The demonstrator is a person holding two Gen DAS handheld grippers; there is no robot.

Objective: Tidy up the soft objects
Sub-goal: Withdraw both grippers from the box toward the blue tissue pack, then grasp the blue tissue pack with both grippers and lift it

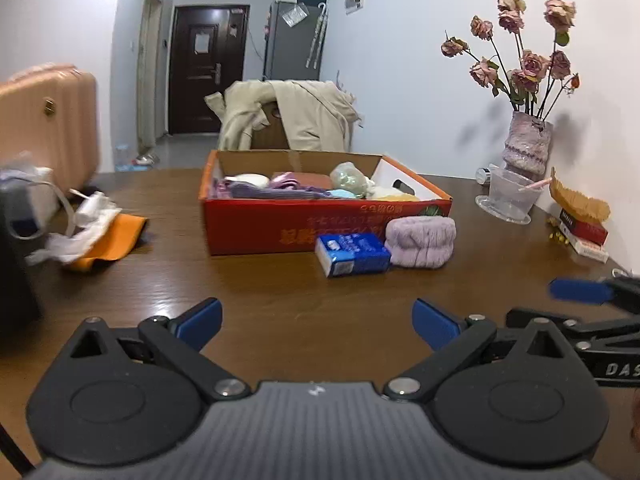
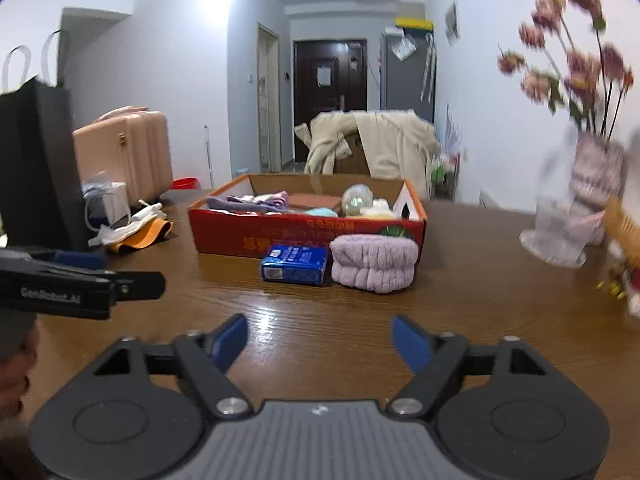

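a lived-in home is showing itself here: a wooden table [image 1: 280, 300] is sitting before a hallway with a dark entry door [image 1: 206, 68], a fridge [image 1: 294, 40], a pink suitcase [image 2: 128, 152], a coat-draped chair [image 1: 288, 116] and dried roses in a vase [image 1: 526, 144].

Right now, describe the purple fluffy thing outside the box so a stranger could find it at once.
Start at the red cardboard box in the middle of the brown table. Against its near wall, towards the flower vase, sit two things side by side. The one you want is the pale purple headband, a soft ribbed roll, unlike the hard blue packet touching it.
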